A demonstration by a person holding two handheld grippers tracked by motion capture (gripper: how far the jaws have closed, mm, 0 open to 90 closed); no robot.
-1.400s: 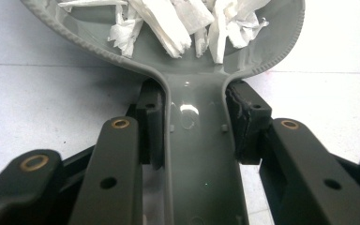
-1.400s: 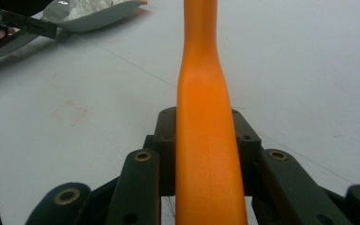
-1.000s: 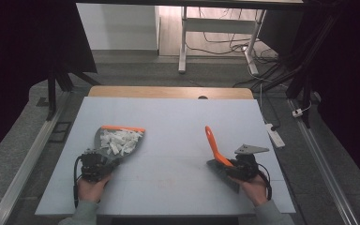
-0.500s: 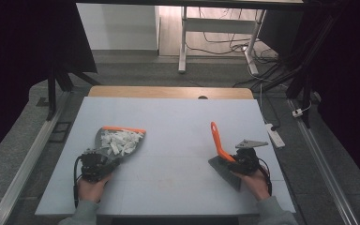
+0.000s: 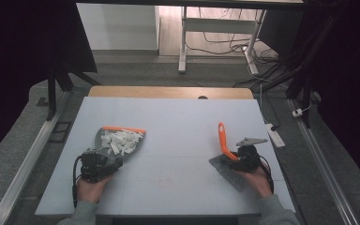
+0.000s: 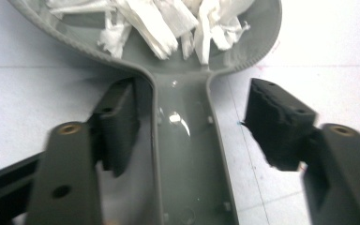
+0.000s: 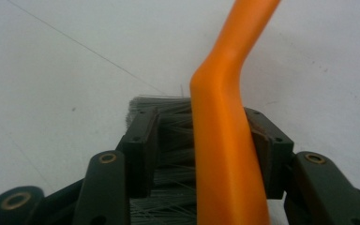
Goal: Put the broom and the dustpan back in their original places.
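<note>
Table [image 5: 178,126]: grey dustpan [image 5: 104,140] holds white paper scraps [image 5: 120,140]

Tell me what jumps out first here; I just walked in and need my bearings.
The grey dustpan heaped with white paper scraps lies at the table's left, its handle between the open left gripper. At the right lies a brush with a bright orange handle, between the jaws of the right gripper. Both grippers' jaws have just been opening.

Paper scraps [image 5: 121,140] in dustpan [image 5: 104,139], table [image 5: 178,122] left; brush [image 5: 225,154] right.
</note>
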